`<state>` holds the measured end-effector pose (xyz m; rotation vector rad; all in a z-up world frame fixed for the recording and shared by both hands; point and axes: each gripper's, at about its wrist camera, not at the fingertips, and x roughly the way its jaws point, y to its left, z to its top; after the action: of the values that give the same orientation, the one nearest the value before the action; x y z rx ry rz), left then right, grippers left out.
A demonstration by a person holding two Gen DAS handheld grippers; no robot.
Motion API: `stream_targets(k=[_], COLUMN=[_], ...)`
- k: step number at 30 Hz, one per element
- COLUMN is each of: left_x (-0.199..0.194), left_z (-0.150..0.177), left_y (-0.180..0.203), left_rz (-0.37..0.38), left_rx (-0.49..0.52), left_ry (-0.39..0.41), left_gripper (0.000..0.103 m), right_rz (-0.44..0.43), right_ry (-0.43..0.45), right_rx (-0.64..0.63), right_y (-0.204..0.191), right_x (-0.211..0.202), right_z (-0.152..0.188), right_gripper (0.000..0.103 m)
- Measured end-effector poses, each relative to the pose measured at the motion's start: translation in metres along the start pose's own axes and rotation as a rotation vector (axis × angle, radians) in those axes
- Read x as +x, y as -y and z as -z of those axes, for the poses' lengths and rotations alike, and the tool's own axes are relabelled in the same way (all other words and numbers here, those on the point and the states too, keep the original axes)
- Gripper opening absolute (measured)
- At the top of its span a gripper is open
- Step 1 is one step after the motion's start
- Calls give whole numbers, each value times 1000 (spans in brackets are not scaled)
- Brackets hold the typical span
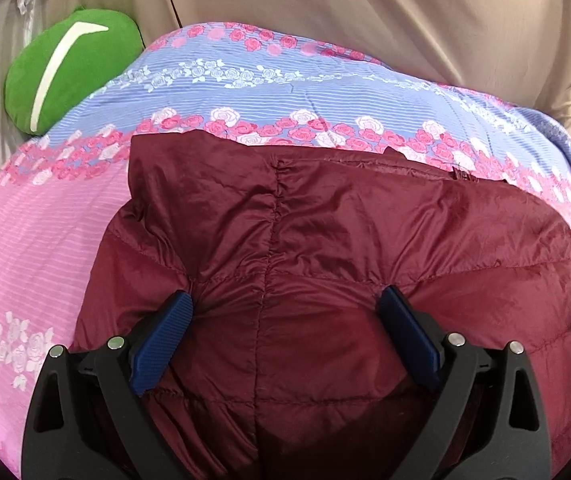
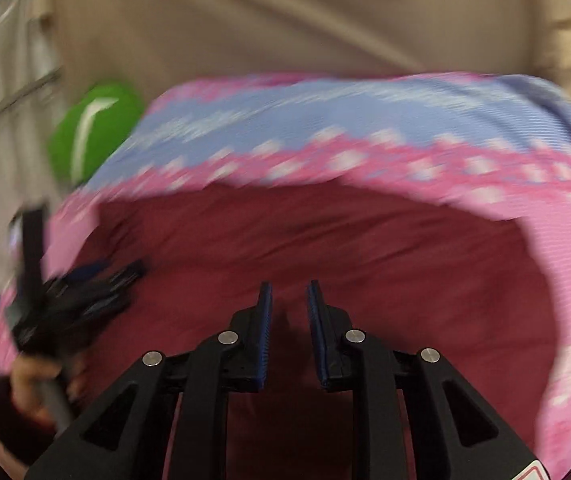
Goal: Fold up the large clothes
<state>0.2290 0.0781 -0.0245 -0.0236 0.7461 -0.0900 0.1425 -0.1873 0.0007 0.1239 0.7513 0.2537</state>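
— Where is the garment?
— The dark maroon quilted puffer jacket [image 1: 325, 248] lies spread on a bed covered by a pink and lilac striped bedspread printed with roses [image 1: 37, 240]; it fills the lower middle of both views, its far hem running across the rose band

— And the left gripper?
— The left gripper [image 1: 285, 304], black with blue ribbed pads, sits low over the jacket, jaws spread wide with shiny fabric bulging up between them. Both fingertips [image 1: 183, 304] press into the quilting, a centre seam between them, but nothing is pinched

— The right one?
— The right gripper [image 2: 289, 292] hovers over the jacket with its jaws nearly together, a narrow gap left. That view is smeared by motion, so I cannot tell whether any cloth sits in the gap

— Anything else around?
— A green plush cushion with a white stripe [image 1: 69, 68] rests at the bed's far left corner against beige draped curtain fabric [image 1: 365, 12]. In the right view the left gripper shows blurred at the left edge, a hand [image 2: 41, 384] on its handle
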Motion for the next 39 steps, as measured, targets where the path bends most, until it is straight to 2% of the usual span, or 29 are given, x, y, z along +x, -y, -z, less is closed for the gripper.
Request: stream_targets(k=[1,3,5,7,9,12,14,15,16,17,20,21,23,26,30,32,34,36,39], left_x=[-1,-3,-8,-14,-20,-28,-36,-41,-45,-49,-65,-68,-68,-43,4,27,46,54,59], left_z=[1,3,6,10,14,20,23,24,24,24,5,-1,-17,-39,-53,-54,-54,-52,-49], left_y=[-1,-7,-13,-19,-27,-41,-52,-61,-70,-76,-98,-98,-89,-69,-55,-58,-64,-65,-57], left_rz=[-2,12,17,7,3,-3,-20,-56,-63,-61,-23,-5,33,85,111,92,99,81,41], left_rx=[-3,-14,-12,-9,-12,-34,-54,-72,-97,-119,-218,-225,-212,-179,-195,-224,-258,-259,-223], left_ry=[-4,-10,-7,6,13,22,30,28,24,25,45,57,61,6,-62,-97,-118,-108,-94], left_gripper=[93,93,93,93,93,93,93,93,93,93,93,93,93,93,93,93,93,95,97], right_rz=[-19,14,19,64,107,186,318,411,486,551,444,382,261,128,61,74,118,96,58], right_ry=[-29,-29,-21,-11,5,21,21,11,-3,-2,68,94,116,101,14,-48,-82,-131,-121], right_rx=[-45,-81,-55,22,110,229,268,278,290,303,287,258,174,98,38,33,36,59,98], right_y=[-21,-32,-22,11,51,101,122,131,137,139,122,106,70,36,16,18,17,22,31], right_x=[9,15,6,-15,-37,-71,-85,-91,-93,-97,-106,-106,-95,-61,15,52,74,97,103], right_z=[14,32,42,53,64,89,103,108,110,109,86,71,38,2,-42,-50,-48,-46,-40], right_gripper=[16,16,12,9,1,0,0,2,17,17,17,17,17,16,16,16,14,10,7])
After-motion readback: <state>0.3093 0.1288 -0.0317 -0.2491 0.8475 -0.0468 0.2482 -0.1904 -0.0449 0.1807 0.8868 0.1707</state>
